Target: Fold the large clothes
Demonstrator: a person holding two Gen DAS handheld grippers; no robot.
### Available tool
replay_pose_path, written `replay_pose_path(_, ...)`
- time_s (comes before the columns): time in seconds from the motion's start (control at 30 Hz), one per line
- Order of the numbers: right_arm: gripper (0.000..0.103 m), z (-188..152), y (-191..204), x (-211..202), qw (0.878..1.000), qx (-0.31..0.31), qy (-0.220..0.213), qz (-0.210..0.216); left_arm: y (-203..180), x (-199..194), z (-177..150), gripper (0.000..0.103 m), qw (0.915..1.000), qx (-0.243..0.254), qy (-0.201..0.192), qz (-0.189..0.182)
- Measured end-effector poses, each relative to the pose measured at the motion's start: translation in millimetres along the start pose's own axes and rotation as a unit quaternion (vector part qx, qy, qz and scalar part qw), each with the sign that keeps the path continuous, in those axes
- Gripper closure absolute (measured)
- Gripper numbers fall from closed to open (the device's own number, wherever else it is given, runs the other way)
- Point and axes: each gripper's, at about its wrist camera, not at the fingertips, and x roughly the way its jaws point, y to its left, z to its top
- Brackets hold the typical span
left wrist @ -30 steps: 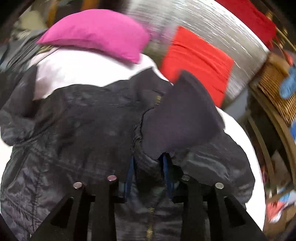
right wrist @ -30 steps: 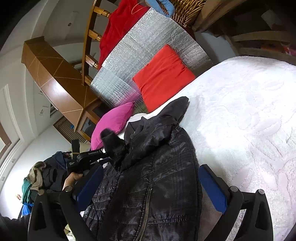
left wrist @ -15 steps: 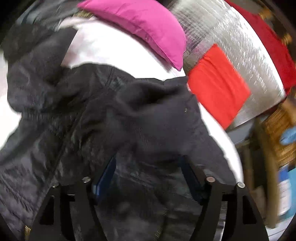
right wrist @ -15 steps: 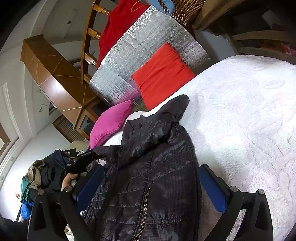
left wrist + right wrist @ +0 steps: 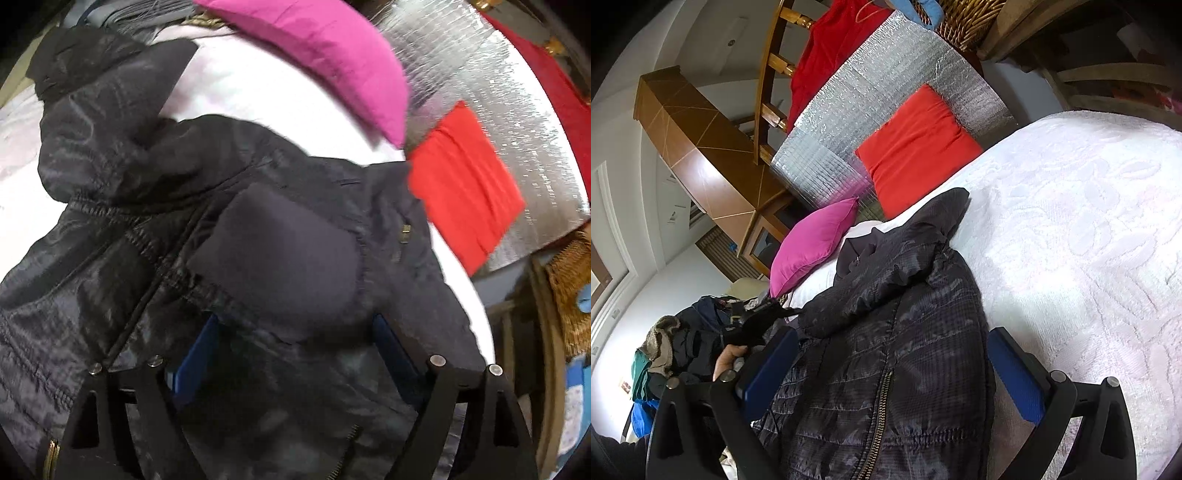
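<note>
Jacket [image 5: 894, 354] — black, quilted, no readable label — on white bedspread [image 5: 1089, 229].

**Two wrist views over one bed**

The left wrist camera looks steeply down, close over the black jacket [image 5: 258, 229]. The right wrist camera sits lower and farther back, rolled, facing along the bed [image 5: 1089, 221] toward 11 o'clock. Both share the jacket, pink pillow [image 5: 325, 55] and red cushion [image 5: 465, 177].

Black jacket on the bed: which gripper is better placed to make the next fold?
Probably left. The left gripper, jaws closing, straddles the black jacket at its collar; the right gripper merely brackets the zipped body, open.
</note>
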Motion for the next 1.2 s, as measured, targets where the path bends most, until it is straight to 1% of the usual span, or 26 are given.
replay_pose_path(0.03,0.000,0,-1,0,1.000,0.001,0.000,0.000,-1,5,1,0.054,0.9999,0.010,0.004,-0.004)
replay_pose_path(0.07,0.000,0,-1,0,1.000,0.000,0.001,-0.001,-5,13,2,0.070,0.9993,0.031,0.019,0.007)
replay_pose_path(0.1,0.000,1,-1,1,1.000,-0.001,0.002,-0.002,-8,15,2,0.074,0.9987,0.046,0.014,0.015)
replay_pose_path(0.17,0.000,1,-4,1,1.000,0.006,0.004,-0.001,-17,6,0,0.079,0.9966,0.081,-0.011,0.014)
replay_pose_path(0.23,0.000,4,-6,-2,1.000,0.013,0.000,-0.008,-24,-4,-6,0.079,0.9928,0.113,-0.038,0.004)
replay_pose_path(0.33,0.000,21,-6,2,0.999,0.033,0.004,-0.004,-23,3,-18,0.078,0.9868,0.157,-0.037,0.016)
replay_pose_path(0.4,0.000,45,-2,17,0.999,0.025,0.021,-0.004,-15,10,-21,0.078,0.9859,0.164,-0.035,0.010)
replay_pose_path(0.47,0.000,78,-1,42,0.999,0.025,0.040,0.013,-9,10,-23,0.077,0.9854,0.165,-0.042,0.001)
replay_pose_path(0.53,0.002,113,-7,84,0.996,0.040,0.074,0.023,-7,9,-23,0.077,0.9848,0.167,-0.046,-0.001)
replay_pose_path(0.57,0.005,125,-10,102,0.995,0.045,0.085,0.017,-8,9,-26,0.077,0.9838,0.172,-0.050,0.000)
replay_pose_path(0.6,0.013,137,-15,126,0.993,0.048,0.107,0.004,-8,8,-26,0.077,0.9835,0.174,-0.052,0.000)
replay_pose_path(0.63,0.017,145,-22,155,0.987,0.059,0.148,-0.003,-8,7,-27,0.077,0.9827,0.177,-0.054,0.001)
replay_pose_path(0.67,0.021,150,-29,179,0.982,0.070,0.175,-0.023,-9,6,-26,0.076,0.9823,0.179,-0.054,0.000)
replay_pose_path(0.73,0.034,153,-39,214,0.972,0.076,0.217,-0.048,-8,6,-25,0.076,0.9819,0.182,-0.053,-0.003)
replay_pose_path(0.77,0.039,154,-47,225,0.968,0.093,0.226,-0.056,-8,4,-27,0.076,0.9818,0.183,-0.053,-0.004)
replay_pose_path(0.8,0.054,156,-50,232,0.967,0.099,0.228,-0.063,-8,4,-27,0.076,0.9815,0.184,-0.052,-0.005)
replay_pose_path(0.83,0.082,159,-49,238,0.966,0.090,0.232,-0.069,-9,6,-25,0.076,0.9812,0.186,-0.051,-0.005)
replay_pose_path(0.87,0.086,162,-39,243,0.966,0.054,0.236,-0.086,-11,6,-24,0.076,0.9802,0.191,-0.051,-0.007)
replay_pose_path(0.9,0.090,165,-21,245,0.966,-0.007,0.234,-0.114,-14,5,-24,0.076,0.9788,0.198,-0.052,-0.009)
replay_pose_path(0.93,0.093,169,-5,244,0.966,-0.050,0.224,-0.122,-18,1,-24,0.076,0.9754,0.211,-0.062,-0.012)
replay_pose_path(1.0,0.093,176,14,235,0.968,-0.095,0.189,-0.132,-24,-4,-25,0.076,0.9709,0.224,-0.081,-0.021)
replay_pose_path(1.03,0.093,177,9,238,0.966,-0.098,0.191,-0.145,-26,-1,-27,0.076,0.9703,0.228,-0.077,-0.027)
replay_pose_path(1.1,0.090,167,-18,251,0.955,-0.076,0.224,-0.179,-27,13,-33,0.076,0.9703,0.235,-0.054,-0.014)
replay_pose_path(1.13,0.075,158,-29,254,0.951,-0.067,0.234,-0.192,-27,17,-35,0.076,0.9699,0.237,-0.053,-0.007)
replay_pose_path(1.17,0.063,152,-34,250,0.950,-0.071,0.223,-0.208,-28,18,-35,0.076,0.9696,0.239,-0.053,-0.004)
replay_pose_path(1.2,0.032,152,-34,244,0.952,-0.072,0.205,-0.217,-29,17,-34,0.075,0.9694,0.240,-0.052,-0.002)
